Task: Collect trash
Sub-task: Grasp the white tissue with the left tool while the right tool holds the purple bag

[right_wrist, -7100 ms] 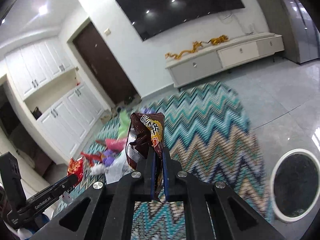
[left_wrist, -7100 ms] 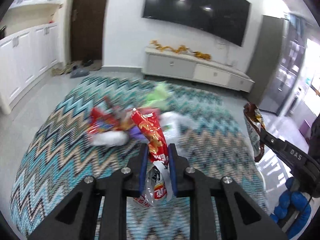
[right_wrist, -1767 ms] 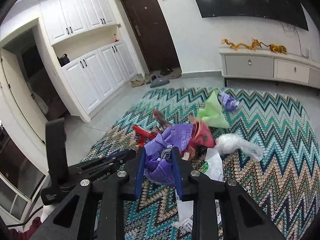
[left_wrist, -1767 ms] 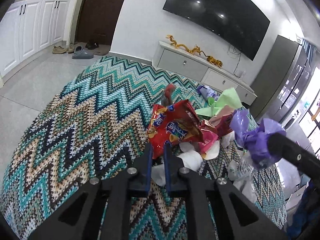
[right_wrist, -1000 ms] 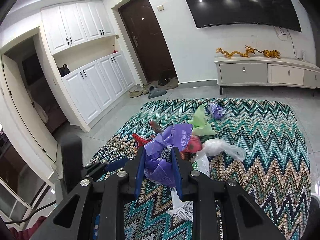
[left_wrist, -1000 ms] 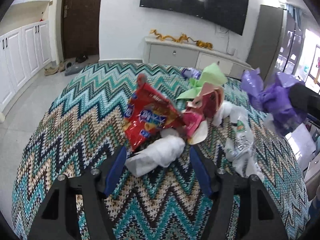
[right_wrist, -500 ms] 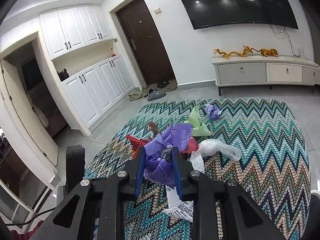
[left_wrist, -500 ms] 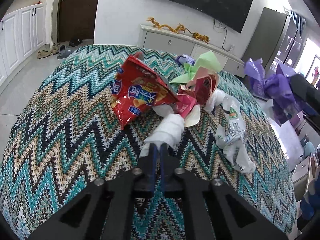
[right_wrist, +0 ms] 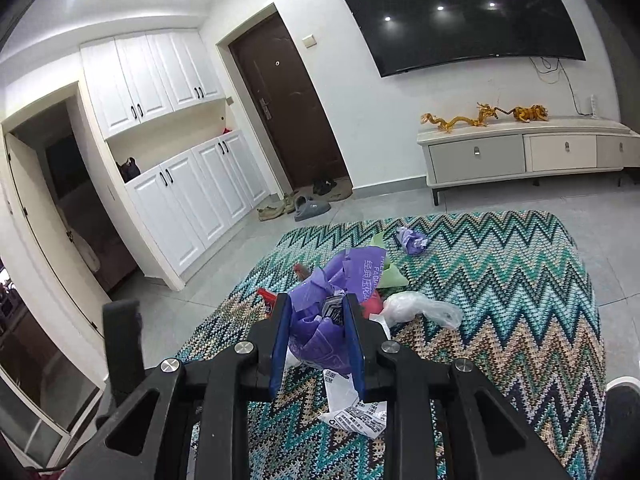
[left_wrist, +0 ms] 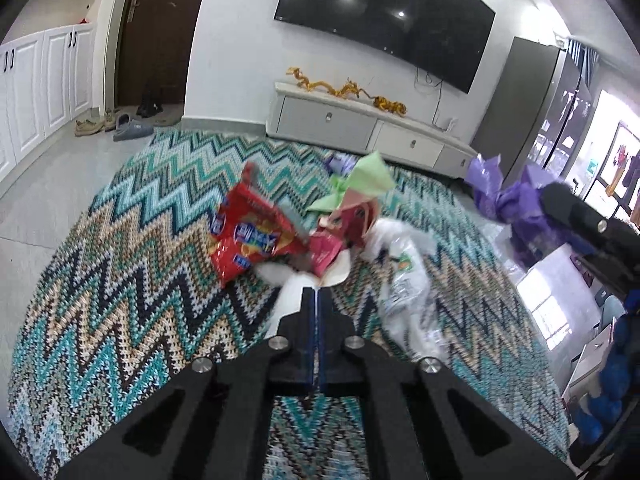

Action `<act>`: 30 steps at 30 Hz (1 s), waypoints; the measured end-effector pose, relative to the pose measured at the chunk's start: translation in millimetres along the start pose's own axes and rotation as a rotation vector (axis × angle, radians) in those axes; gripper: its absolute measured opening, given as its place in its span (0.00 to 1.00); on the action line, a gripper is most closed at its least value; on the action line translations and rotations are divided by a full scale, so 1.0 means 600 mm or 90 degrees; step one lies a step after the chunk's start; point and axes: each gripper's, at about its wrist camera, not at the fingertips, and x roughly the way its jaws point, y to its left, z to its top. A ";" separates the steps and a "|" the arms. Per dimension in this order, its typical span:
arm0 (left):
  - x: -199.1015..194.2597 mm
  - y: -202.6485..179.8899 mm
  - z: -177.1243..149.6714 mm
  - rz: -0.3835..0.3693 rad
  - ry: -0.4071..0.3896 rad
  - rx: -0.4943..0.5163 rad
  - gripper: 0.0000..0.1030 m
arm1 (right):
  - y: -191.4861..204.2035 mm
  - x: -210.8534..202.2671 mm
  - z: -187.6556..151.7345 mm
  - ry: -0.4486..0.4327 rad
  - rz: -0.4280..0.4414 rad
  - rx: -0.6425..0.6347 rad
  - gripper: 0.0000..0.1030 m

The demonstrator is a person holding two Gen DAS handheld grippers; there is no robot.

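Note:
My left gripper (left_wrist: pixel 314 300) is shut on one end of a white crumpled wad (left_wrist: pixel 290 292), which hangs blurred just above the zigzag rug (left_wrist: pixel 120 280). Behind it on the rug lie a red snack bag (left_wrist: pixel 248 240), a pink wrapper (left_wrist: pixel 348 224), a green paper (left_wrist: pixel 360 184) and a clear plastic bag (left_wrist: pixel 404 276). My right gripper (right_wrist: pixel 316 320) is shut on a purple plastic bag (right_wrist: pixel 320 332), held above the pile. The same purple plastic bag (left_wrist: pixel 508 204) shows at the right edge of the left wrist view.
A small purple crumpled piece (right_wrist: pixel 412 240) lies further back on the rug, and a white printed wrapper (right_wrist: pixel 356 408) lies below my right fingers. A low TV cabinet (right_wrist: pixel 520 152) lines the far wall. Shoes (right_wrist: pixel 296 204) sit by the door. A white round rim (right_wrist: pixel 624 380) shows at lower right.
My left gripper closed on the white wad and has lifted it off the rug. My right gripper kept its hold on the purple bag and drew back a little.

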 end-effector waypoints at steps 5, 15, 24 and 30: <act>-0.014 -0.010 0.014 0.019 -0.013 0.008 0.00 | -0.005 -0.028 0.002 -0.021 0.002 0.006 0.24; 0.037 -0.003 -0.004 0.034 0.021 0.017 0.04 | -0.030 -0.050 0.002 -0.033 -0.014 0.025 0.24; 0.050 0.003 0.000 0.012 0.013 0.016 0.17 | -0.048 -0.028 -0.002 -0.015 -0.030 0.038 0.24; 0.060 0.016 0.007 0.025 -0.003 0.011 0.67 | -0.058 -0.017 -0.004 -0.008 -0.031 0.046 0.24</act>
